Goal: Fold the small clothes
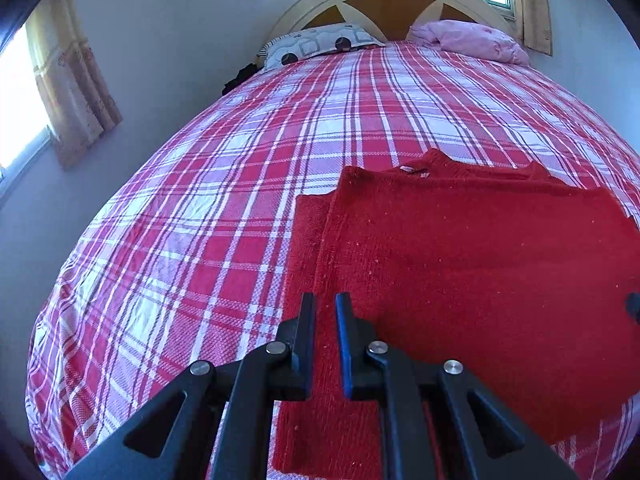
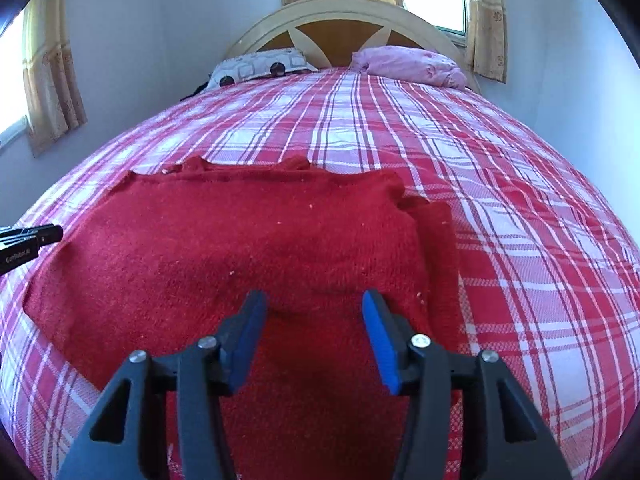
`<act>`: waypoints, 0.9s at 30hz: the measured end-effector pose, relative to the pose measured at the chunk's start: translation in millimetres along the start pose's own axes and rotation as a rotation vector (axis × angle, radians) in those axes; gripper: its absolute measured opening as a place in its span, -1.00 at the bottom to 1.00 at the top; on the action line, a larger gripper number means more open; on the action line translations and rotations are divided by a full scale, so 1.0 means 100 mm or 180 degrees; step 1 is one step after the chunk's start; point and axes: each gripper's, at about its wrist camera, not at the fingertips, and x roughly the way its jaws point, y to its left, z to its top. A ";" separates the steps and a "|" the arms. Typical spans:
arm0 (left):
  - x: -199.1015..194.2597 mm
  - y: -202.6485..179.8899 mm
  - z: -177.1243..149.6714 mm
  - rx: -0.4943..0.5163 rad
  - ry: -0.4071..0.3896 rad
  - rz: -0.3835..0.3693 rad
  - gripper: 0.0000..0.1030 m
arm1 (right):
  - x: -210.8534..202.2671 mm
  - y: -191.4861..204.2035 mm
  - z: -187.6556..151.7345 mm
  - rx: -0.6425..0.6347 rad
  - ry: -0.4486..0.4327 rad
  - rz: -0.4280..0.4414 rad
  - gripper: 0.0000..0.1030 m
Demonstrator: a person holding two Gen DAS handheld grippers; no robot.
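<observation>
Two grippers hover over a red knitted sweater (image 1: 460,264) lying partly folded on the near end of the red-and-white plaid bed (image 1: 200,208): left gripper (image 1: 325,304) jaws narrow with nothing between them, right gripper (image 2: 314,300) jaws wide.

Two wrist fisheye views, low and close over the red-and-white plaid bedspread (image 1: 200,208).
Both face the cream arched wooden headboard (image 2: 344,8); both share the red knitted sweater (image 1: 460,248), left view from its left edge, right view from its right.

A home bedroom: plaid-covered bed (image 2: 480,168), pillows (image 2: 260,68), arched headboard (image 2: 344,8), curtained windows (image 2: 486,24).

Fuzzy knit sweater (image 1: 460,248) (woven bedspread (image 1: 224,184))
</observation>
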 end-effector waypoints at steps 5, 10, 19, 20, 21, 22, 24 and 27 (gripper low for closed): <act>-0.04 0.05 0.00 -0.0034 -0.0029 0.0010 -0.80 | -0.05 0.01 0.00 -0.0002 -0.0090 -0.0052 0.35; -0.11 0.10 0.00 -0.0071 -0.0093 0.0011 -0.80 | -0.12 -0.06 -0.01 0.0126 -0.0224 -0.0028 0.43; 0.14 0.52 -0.20 -0.0658 0.0188 -0.0189 -0.80 | -0.17 -0.14 -0.01 0.0256 -0.0300 -0.0013 0.48; 0.22 0.63 -0.26 -0.0843 0.0288 -0.0357 -0.80 | -0.17 -0.14 -0.01 0.0262 -0.0305 -0.0010 0.48; 0.27 0.69 -0.31 -0.0951 0.0352 -0.0476 -0.79 | -0.17 -0.15 -0.01 0.0271 -0.0307 0.0000 0.49; 0.30 0.72 -0.34 -0.1012 0.0363 -0.0546 -0.62 | -0.16 -0.15 -0.01 0.0279 -0.0302 0.0010 0.49; 0.32 0.77 -0.40 -0.1124 0.0336 -0.0560 -0.02 | -0.15 -0.16 -0.01 0.0304 -0.0281 0.0024 0.49; 0.31 0.78 -0.43 -0.1202 0.0336 -0.0672 0.16 | -0.14 -0.19 -0.02 0.0355 -0.0263 0.0045 0.49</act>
